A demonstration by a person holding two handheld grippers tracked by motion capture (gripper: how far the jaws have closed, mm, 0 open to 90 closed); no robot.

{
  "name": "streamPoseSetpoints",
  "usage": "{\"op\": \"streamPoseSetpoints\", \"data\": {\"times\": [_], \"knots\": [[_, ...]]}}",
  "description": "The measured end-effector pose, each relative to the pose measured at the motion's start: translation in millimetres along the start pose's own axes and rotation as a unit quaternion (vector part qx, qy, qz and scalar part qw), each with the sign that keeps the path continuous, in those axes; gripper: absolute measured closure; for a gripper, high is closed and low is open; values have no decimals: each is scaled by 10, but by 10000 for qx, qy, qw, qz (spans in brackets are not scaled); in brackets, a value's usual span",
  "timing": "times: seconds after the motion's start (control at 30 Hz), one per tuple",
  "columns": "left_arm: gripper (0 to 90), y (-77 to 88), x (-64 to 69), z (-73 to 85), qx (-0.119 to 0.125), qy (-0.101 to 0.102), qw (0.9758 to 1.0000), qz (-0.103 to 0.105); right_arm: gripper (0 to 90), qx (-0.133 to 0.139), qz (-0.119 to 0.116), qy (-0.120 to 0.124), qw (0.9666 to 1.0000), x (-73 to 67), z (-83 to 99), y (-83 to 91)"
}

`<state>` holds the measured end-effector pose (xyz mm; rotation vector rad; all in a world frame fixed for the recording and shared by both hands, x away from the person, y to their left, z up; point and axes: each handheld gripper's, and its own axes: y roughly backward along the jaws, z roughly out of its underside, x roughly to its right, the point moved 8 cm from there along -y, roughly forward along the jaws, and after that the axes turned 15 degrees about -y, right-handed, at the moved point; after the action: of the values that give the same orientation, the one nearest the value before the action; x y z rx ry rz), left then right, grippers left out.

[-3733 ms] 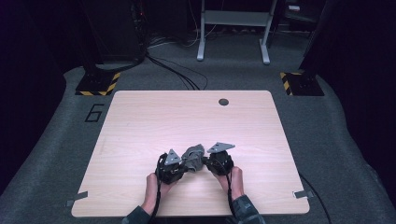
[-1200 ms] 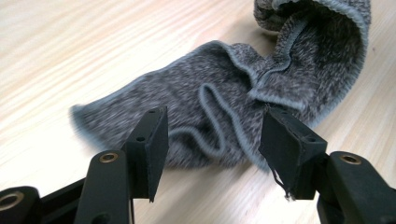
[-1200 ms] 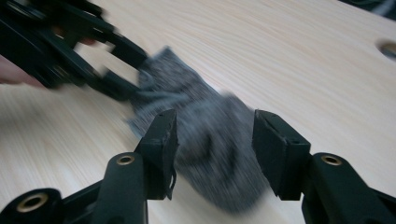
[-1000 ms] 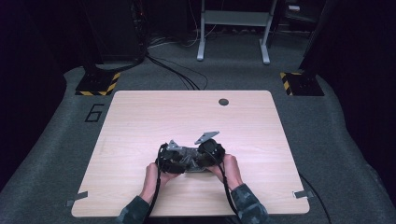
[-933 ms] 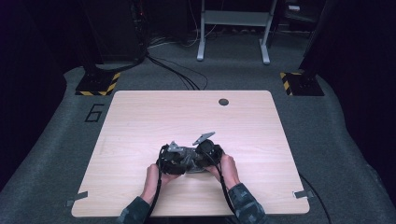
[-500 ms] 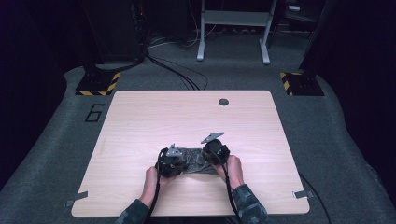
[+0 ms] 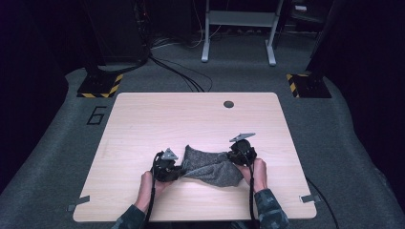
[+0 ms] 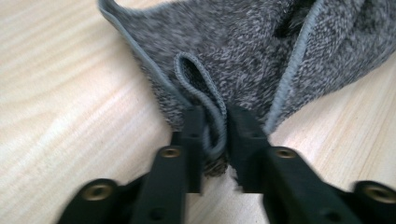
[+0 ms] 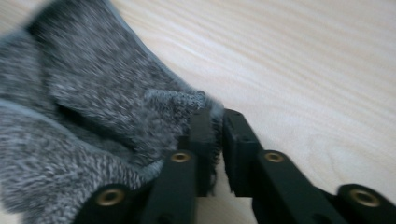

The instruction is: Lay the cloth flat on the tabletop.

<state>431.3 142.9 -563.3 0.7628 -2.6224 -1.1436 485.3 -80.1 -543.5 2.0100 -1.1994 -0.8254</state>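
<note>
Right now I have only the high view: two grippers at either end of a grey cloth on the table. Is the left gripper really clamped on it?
Observer: Yes. In the left gripper view the left gripper pinches a hemmed loop at the edge of the grey cloth between its jaws.
Operator: And the right one?
Observer: The right gripper has a frayed corner of the cloth pressed between its jaws.
Operator: Is the cloth lifted?
Observer: Beside the left gripper it lies on the wooden table; near the right gripper the picture is blurred, so I cannot tell.
</note>
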Motion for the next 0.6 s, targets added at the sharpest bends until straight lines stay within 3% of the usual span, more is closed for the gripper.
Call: {"op": "streamPoseSetpoints", "data": {"times": [0.03,0.07,0.13,0.2,0.27,0.37,0.4,0.47,0.53,0.6], "knots": [[622,0,0,0,0,0,10000,0,776,0,0,0,10000,0,0,0],[557,40,8,-15,38,27,10000,-5,703,111,-95,-160,9998,9,-13,37],[456,156,4,-84,168,53,9998,-131,638,309,-164,-195,9992,8,-56,150],[406,227,18,-180,268,-30,9995,-143,594,414,-256,-225,9986,-15,-94,279],[356,228,69,-300,363,-116,9993,-65,562,331,-276,-168,9989,-47,-97,309],[348,148,144,-396,326,-315,9990,19,551,90,-266,-39,9996,-51,-68,215],[346,19,237,-441,199,-497,9984,173,541,-162,-331,-110,9993,-32,-29,41],[372,-116,312,-433,78,-614,9975,340,549,-328,-420,-161,9984,-17,0,-67],[461,-218,372,-390,-77,-665,9970,382,598,-528,-496,-238,9971,-43,45,-151],[592,-253,388,-366,-147,-728,9966,354,646,-591,-508,-161,9968,-46,64,-175]]}}
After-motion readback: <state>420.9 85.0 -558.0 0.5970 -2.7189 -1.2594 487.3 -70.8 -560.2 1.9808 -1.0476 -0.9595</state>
